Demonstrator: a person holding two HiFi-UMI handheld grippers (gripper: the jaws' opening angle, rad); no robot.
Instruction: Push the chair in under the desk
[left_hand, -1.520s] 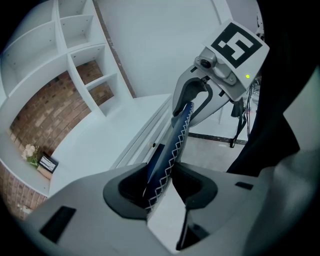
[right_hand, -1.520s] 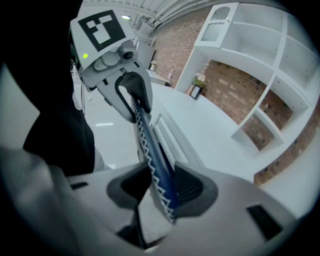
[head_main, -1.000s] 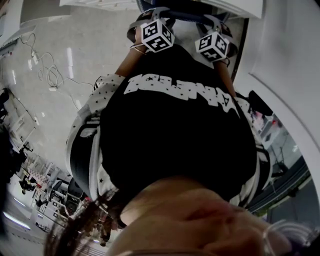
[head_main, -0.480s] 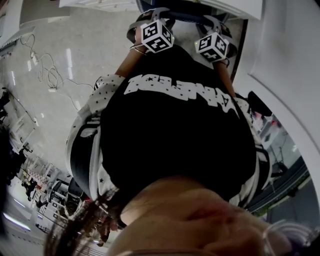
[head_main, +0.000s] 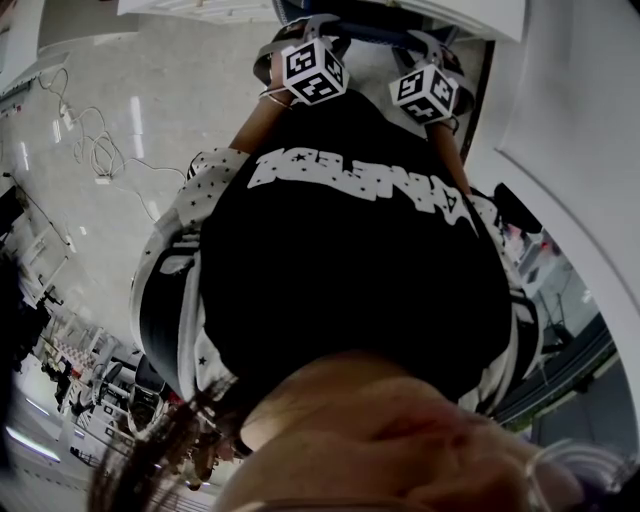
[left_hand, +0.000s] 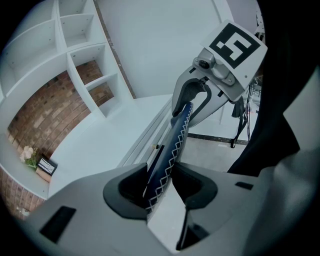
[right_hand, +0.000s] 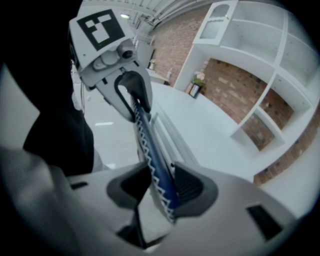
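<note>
The chair back shows as a dark blue rim with white zigzag stitching. In the left gripper view it runs between the jaws of my left gripper, which is shut on it, up to my right gripper at the far end. The right gripper view mirrors this: my right gripper is shut on the same rim, and the left gripper clamps it further along. Just beyond the rim lies the white desk. In the head view my torso hides most of the scene; both marker cubes sit at the top.
White shelving against a brick wall stands behind the desk. On the desk's far side are a small picture frame and flowers. Cables lie on the glossy floor at the left.
</note>
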